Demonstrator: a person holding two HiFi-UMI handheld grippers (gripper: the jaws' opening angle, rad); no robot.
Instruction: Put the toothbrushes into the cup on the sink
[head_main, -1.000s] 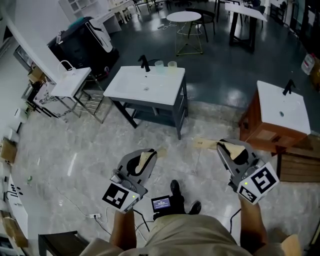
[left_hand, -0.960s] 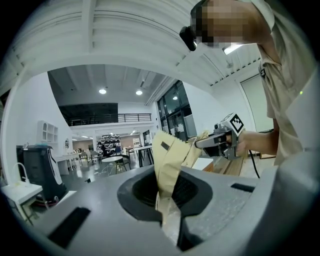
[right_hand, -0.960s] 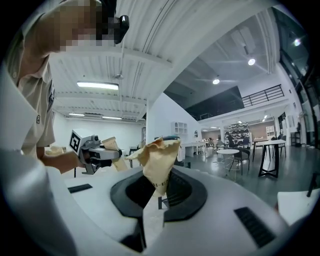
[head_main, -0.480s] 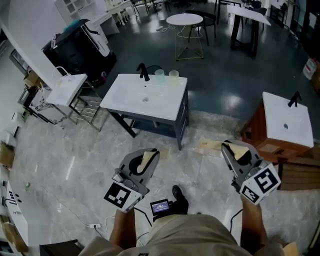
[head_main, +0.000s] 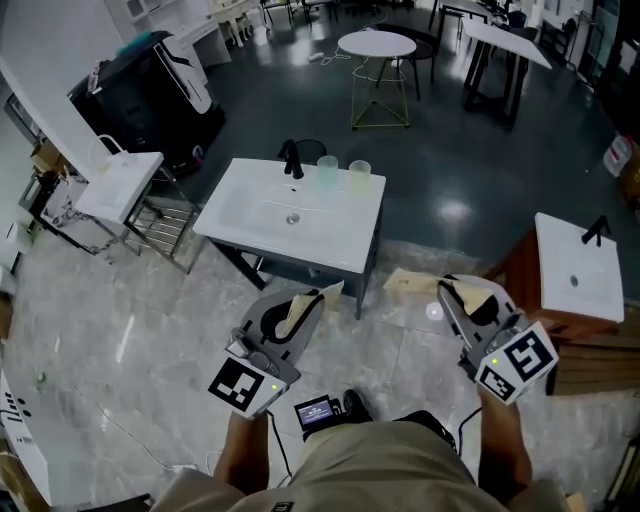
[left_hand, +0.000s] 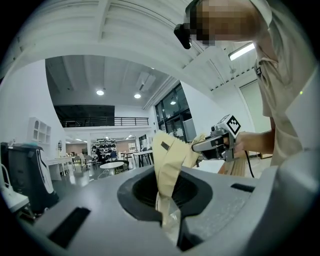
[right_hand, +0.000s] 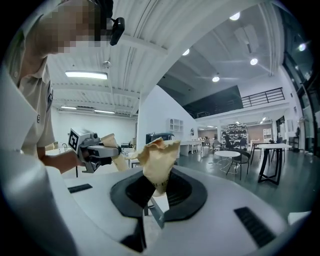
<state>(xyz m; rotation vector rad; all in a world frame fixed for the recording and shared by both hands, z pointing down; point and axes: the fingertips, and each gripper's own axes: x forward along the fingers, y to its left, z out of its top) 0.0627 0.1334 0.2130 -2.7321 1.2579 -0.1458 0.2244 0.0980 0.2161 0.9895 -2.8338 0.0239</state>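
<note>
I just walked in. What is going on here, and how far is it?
A person holds a gripper in each hand. The left gripper has its fingers shut on a beige paper packet, probably a wrapped toothbrush; the right gripper grips a second beige paper packet. The white sink on a dark stand lies ahead, apart from both, with two translucent cups beside its black tap. Neither packet has reached a cup.
</note>
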